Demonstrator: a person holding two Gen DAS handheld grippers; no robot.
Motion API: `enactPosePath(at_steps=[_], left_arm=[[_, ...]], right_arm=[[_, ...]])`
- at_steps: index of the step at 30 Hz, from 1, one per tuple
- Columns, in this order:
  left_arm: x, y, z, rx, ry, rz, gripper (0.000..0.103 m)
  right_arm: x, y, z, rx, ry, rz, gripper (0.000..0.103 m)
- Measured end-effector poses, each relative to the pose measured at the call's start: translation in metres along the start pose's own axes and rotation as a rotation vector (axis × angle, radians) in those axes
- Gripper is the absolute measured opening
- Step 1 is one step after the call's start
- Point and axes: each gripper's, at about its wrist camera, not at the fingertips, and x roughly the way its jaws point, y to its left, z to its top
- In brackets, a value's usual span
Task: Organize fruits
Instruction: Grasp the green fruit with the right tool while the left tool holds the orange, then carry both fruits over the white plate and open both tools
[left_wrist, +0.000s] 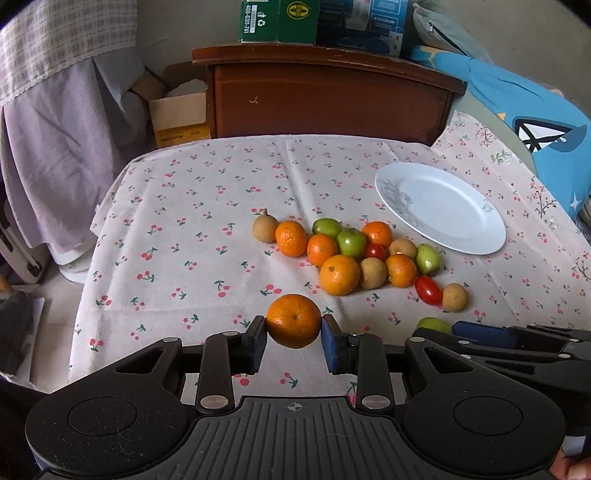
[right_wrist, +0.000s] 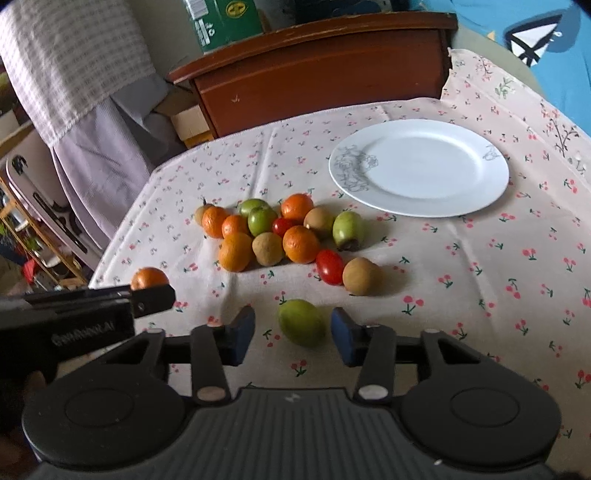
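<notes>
A round orange mandarin (left_wrist: 293, 320) is clamped between the pads of the left gripper (left_wrist: 293, 341), raised above the cherry-print tablecloth (left_wrist: 192, 229). The right gripper (right_wrist: 293, 334) is spread wide, with a green round fruit (right_wrist: 302, 322) lying untouched between its fingers. The mixed fruit pile (right_wrist: 273, 234) is clustered just beside the white ceramic plate (right_wrist: 419, 171), on the near-left.

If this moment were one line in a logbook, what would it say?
left gripper: shut on orange, lifted | right gripper: open around green fruit on tablecloth | plate: empty | fruit pile: unsorted
</notes>
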Motion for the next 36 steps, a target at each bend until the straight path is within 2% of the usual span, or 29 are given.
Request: enactPosePath(at_steps=[5,10,15,21,28,36], left_arm=[[0.004,0.001,-0.002,-0.003,0.007,0.008,0.029],[0.007,0.003,-0.003,-0.013,0.018,0.02,0.029],[0.005,0.001,0.002,-0.021,0.008,-0.001,0.029],[0.005,-0.005,0.017,-0.005,-0.015,-0.041,0.029],[0.013,-0.014,0.043,0.043,-0.039,-0.074,0.029],[0.034,-0.03,0.068,0.067,-0.024,-0.15,0.029]], right_arm=[[0.007,0.003,-0.003,-0.024,0.002,-0.011,0.03],[0.008,0.007,-0.005,-0.062,-0.01,-0.017,0.029],[0.0,0.009,-0.002,-0.047,-0.037,-0.02,0.029],[-0.016,0.001,0.011,0.033,-0.085,0.009,0.029],[-0.033,-0.01,0.035,0.066,-0.138,-0.02,0.029],[-0.024,-0.047,0.063,0.206,-0.102,-0.016,0.029]])
